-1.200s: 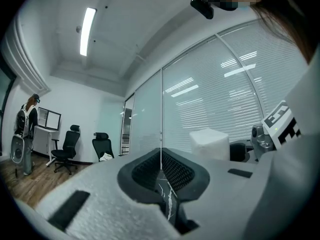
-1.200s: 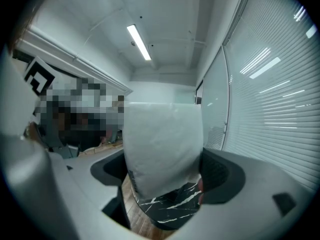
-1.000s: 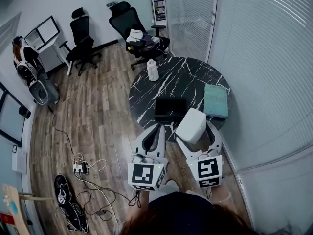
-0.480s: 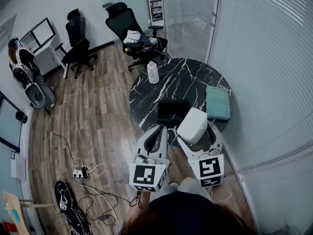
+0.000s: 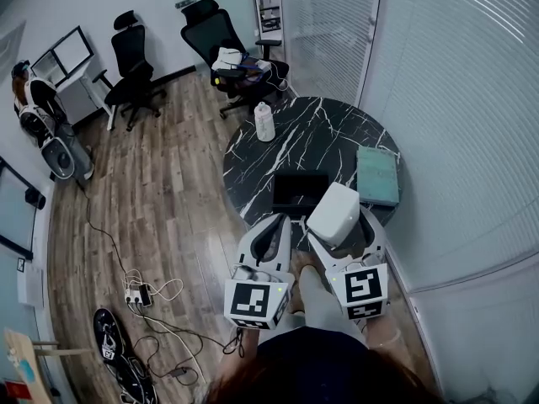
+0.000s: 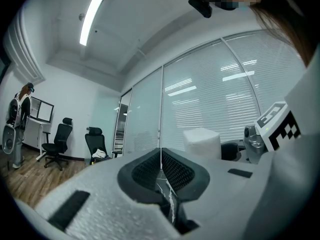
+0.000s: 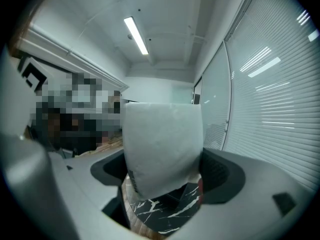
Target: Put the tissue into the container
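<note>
White soft-wrapped tissue pack (image 5: 333, 214) is at the lower centre of the head view, clamped between the right gripper (image 5: 340, 225) fingers. It's just short of the black open rectangular container (image 5: 300, 174) on the round black marble bench (image 5: 313, 137). I'd carry it up-left in the frame until it's over the opening, lower it flat, then let go. Left gripper (image 5: 274, 225) fingers are together, nothing in them. Heads up: the container's inside is too dark to read, and the pack blocks most of the right gripper view.

The left tongs (image 6: 161, 170) are closed and empty, with the tissue pack (image 6: 201, 142) beyond.
</note>
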